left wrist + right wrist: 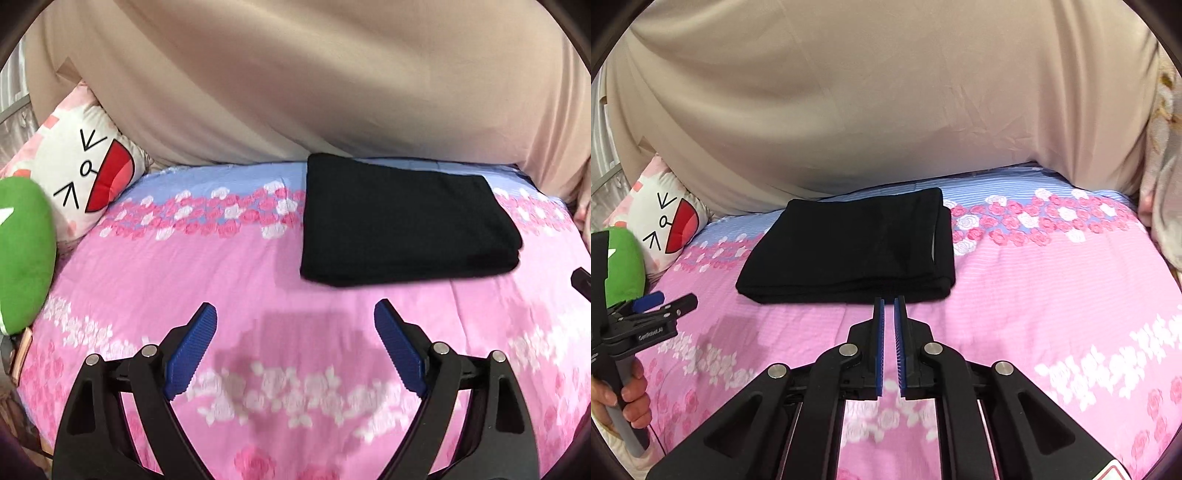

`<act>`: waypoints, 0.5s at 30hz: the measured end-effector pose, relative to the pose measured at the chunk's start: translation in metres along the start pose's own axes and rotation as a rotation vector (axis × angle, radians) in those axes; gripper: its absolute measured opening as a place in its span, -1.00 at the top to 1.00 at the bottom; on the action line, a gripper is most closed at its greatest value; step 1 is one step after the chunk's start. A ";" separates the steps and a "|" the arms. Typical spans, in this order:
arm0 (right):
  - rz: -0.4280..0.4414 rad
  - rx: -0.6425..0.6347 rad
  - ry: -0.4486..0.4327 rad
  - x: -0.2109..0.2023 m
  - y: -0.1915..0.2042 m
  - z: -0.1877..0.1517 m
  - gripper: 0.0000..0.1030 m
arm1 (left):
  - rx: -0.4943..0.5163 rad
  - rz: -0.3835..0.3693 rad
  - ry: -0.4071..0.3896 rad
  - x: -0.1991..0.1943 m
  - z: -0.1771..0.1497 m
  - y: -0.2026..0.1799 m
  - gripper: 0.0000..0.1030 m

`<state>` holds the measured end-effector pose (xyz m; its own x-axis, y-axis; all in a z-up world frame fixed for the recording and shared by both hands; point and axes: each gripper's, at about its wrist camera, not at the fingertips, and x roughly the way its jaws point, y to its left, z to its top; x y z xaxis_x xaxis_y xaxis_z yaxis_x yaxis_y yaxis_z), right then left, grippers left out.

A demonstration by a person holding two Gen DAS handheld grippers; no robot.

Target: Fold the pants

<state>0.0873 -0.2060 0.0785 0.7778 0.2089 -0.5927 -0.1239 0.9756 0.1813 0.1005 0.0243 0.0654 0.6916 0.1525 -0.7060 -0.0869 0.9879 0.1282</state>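
Observation:
The black pants point(402, 221) lie folded into a flat rectangle on the pink flowered bedsheet point(184, 266); they also show in the right wrist view point(849, 247). My left gripper point(295, 314) is open and empty, above the sheet, short of the pants' near edge. It also shows from the side at the left of the right wrist view point(670, 301), held by a hand. My right gripper point(889, 302) is shut on nothing, its tips just in front of the pants' near edge.
A beige curtain point(886, 110) hangs behind the bed. A white cartoon-face pillow point(88, 173) and a green plush point(22, 251) sit at the left. Patterned fabric point(1167, 184) hangs at the right edge.

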 end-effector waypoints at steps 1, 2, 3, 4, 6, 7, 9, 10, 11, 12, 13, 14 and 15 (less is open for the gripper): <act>-0.001 0.002 -0.001 -0.004 0.000 -0.003 0.85 | -0.006 -0.003 0.001 -0.005 -0.005 0.001 -0.65; -0.005 0.002 -0.002 -0.010 0.000 -0.007 0.85 | -0.003 -0.001 0.000 -0.009 -0.009 0.001 -0.65; -0.010 0.006 -0.003 -0.015 0.000 -0.011 0.85 | -0.003 0.004 -0.002 -0.012 -0.013 0.002 -0.65; -0.011 0.008 -0.003 -0.018 -0.001 -0.014 0.85 | -0.003 0.010 0.000 -0.016 -0.018 0.002 -0.65; -0.012 0.009 -0.001 -0.028 0.000 -0.021 0.84 | -0.005 0.007 0.002 -0.022 -0.024 0.003 -0.66; -0.013 0.012 -0.003 -0.032 0.000 -0.025 0.84 | -0.007 0.000 0.008 -0.025 -0.028 0.004 -0.66; -0.016 0.013 -0.004 -0.041 0.000 -0.032 0.82 | -0.003 -0.007 0.008 -0.029 -0.033 0.005 -0.66; -0.019 0.018 -0.006 -0.044 0.000 -0.034 0.81 | -0.007 0.003 0.009 -0.031 -0.036 0.006 -0.66; -0.016 0.022 -0.008 -0.048 0.000 -0.037 0.81 | -0.014 0.008 0.008 -0.032 -0.038 0.007 -0.66; -0.015 0.025 -0.011 -0.051 0.000 -0.040 0.80 | -0.016 0.005 0.008 -0.034 -0.040 0.007 -0.66; -0.017 0.025 -0.013 -0.054 0.000 -0.043 0.79 | -0.016 0.003 0.008 -0.036 -0.043 0.006 -0.66; -0.024 0.022 -0.013 -0.056 0.001 -0.045 0.79 | -0.016 0.008 0.007 -0.037 -0.045 0.007 -0.66; -0.036 0.015 -0.012 -0.058 0.002 -0.048 0.79 | -0.013 0.018 0.004 -0.039 -0.047 0.007 -0.66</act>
<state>0.0124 -0.2127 0.0749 0.7892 0.1723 -0.5894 -0.0860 0.9814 0.1718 0.0395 0.0261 0.0607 0.6869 0.1708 -0.7064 -0.1092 0.9852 0.1320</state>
